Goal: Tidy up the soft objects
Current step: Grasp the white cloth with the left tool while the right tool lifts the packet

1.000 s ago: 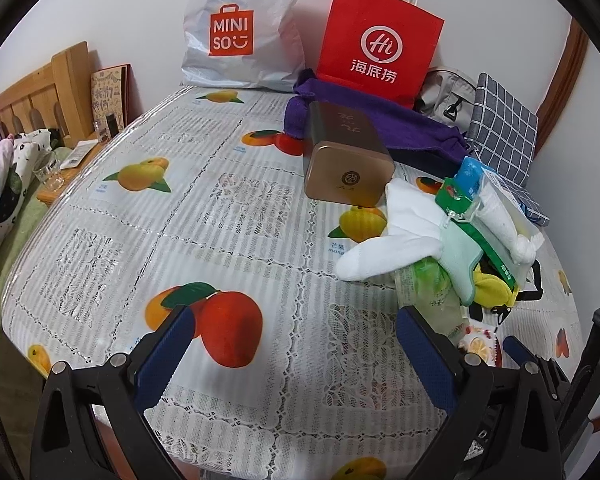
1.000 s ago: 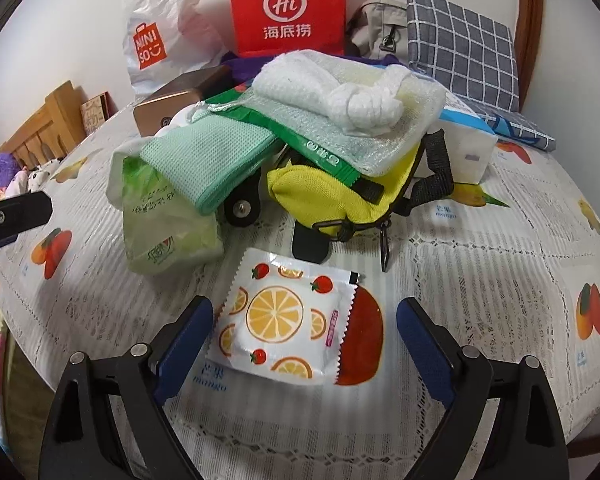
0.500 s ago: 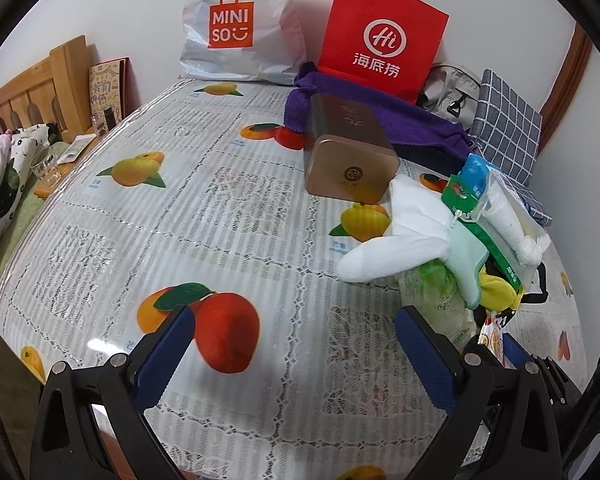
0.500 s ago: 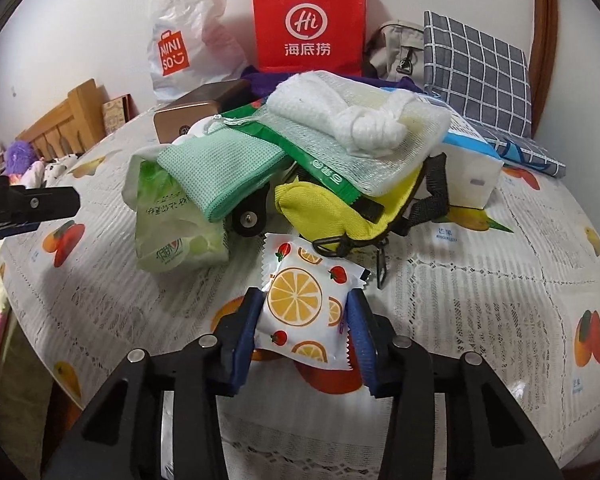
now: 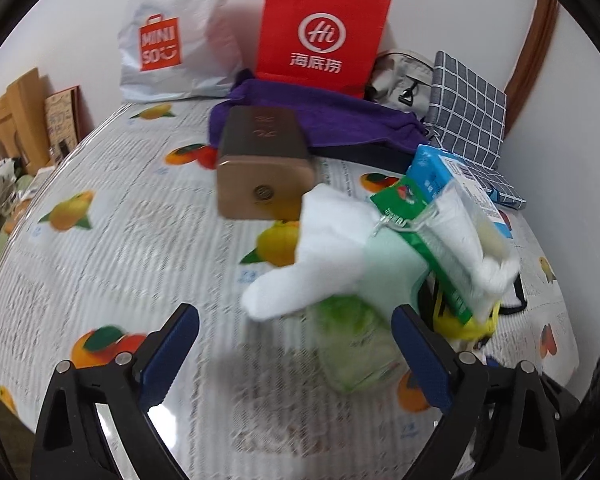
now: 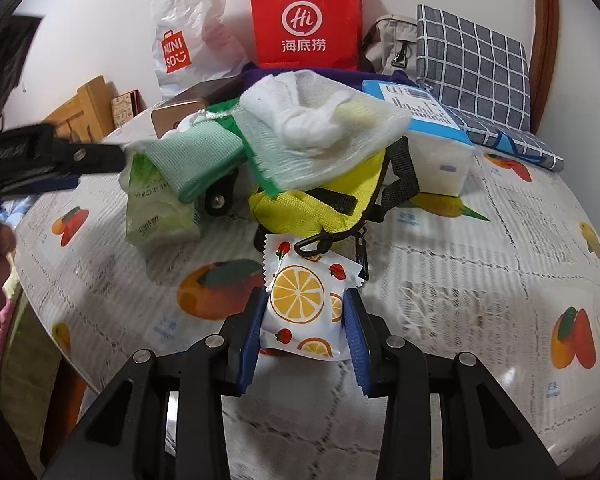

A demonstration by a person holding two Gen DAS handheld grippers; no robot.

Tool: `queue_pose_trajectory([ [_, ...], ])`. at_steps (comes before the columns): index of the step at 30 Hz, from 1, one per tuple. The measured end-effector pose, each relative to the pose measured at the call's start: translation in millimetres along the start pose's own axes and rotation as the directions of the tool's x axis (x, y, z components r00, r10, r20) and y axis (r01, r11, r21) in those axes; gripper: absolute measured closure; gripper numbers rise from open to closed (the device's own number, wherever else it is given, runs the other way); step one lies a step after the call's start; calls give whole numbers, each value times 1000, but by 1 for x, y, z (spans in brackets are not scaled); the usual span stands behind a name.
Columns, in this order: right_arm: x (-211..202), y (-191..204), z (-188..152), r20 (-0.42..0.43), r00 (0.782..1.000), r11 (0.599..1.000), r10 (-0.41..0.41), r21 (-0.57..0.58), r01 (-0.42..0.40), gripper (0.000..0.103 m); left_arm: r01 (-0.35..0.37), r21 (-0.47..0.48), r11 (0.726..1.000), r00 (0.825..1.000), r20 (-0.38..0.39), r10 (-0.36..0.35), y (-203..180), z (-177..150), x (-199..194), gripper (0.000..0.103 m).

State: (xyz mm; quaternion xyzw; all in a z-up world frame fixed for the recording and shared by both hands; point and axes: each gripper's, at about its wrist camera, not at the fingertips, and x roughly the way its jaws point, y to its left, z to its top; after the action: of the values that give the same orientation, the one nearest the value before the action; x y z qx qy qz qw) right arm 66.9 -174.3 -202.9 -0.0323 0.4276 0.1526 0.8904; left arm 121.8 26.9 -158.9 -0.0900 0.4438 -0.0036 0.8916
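While the desk (image 6: 480,300) under its fruit-print cloth fills both views, the relation that matters lies at its near edge. Backdrop at 12 o'clock: red paper bag (image 6: 304,24), white Miniso bag (image 6: 188,36), checked cushion (image 6: 472,72); none in play. Centre of desk: heap of soft things, layered. Top, a mesh bag of white cloth (image 6: 324,136); under it a yellow pouch (image 6: 312,208); at 9 o'clock of the heap a mint-green cloth (image 6: 192,156) over a green wipes pack (image 6: 156,208); at 3 o'clock a blue-topped tissue pack (image 6: 428,136). Gold box (image 5: 264,168) sits behind the heap at 11 o'clock. Right gripper (image 6: 304,320): narrow, clamped on the orange-slice sachet (image 6: 300,304) across its short side. Sachet long axis runs toward 12 o'clock, far end just beside the yellow pouch's clip; appears lifted clear of the cloth, though contact underneath cannot be confirmed. Left gripper (image 5: 296,344): wide, holding nothing, hovering at the heap's 9 o'clock side; in its own view the white glove (image 5: 312,256) and wipes pack lie between 12 and 2 o'clock, frame motion-blurred. Judgement: the sachet is already in the right gripper's grip, so the next carry belongs to that side; the left gripper is nearer the glove and wipes pack and would need to swing toward 1 o'clock to take either.
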Motion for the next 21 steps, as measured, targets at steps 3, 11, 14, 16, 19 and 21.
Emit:
queue_pose_trajectory([
  [3, -5, -4, -4, -16, 999, 999, 38, -13, -38, 64, 1, 23, 1000, 1000, 1, -1, -12, 7, 7, 13],
  [11, -23, -17, -11, -1, 991, 991, 133, -25, -133, 64, 2, 79, 997, 1000, -16, -1, -34, 17, 26, 54],
  [14, -34, -23, -9, 35, 990, 990, 140, -22, -139, 64, 30, 96, 995, 1000, -2, -30, -32, 18, 22, 74],
  [16, -40, -28, -8, 55, 991, 992, 123, -18, -123, 64, 54, 88, 995, 999, -1, -55, -27, 19, 18, 83],
  [19, -45, -37, -6, 70, 994, 997, 79, 5, -80, 64, 48, 61, 997, 999, 20, -50, -14, 19, 9, 92],
  [21, -42, -46, -6, 70, 997, 998, 43, 32, -45, 64, 51, 28, 998, 998, 29, -52, -1, 19, 3, 93],
])
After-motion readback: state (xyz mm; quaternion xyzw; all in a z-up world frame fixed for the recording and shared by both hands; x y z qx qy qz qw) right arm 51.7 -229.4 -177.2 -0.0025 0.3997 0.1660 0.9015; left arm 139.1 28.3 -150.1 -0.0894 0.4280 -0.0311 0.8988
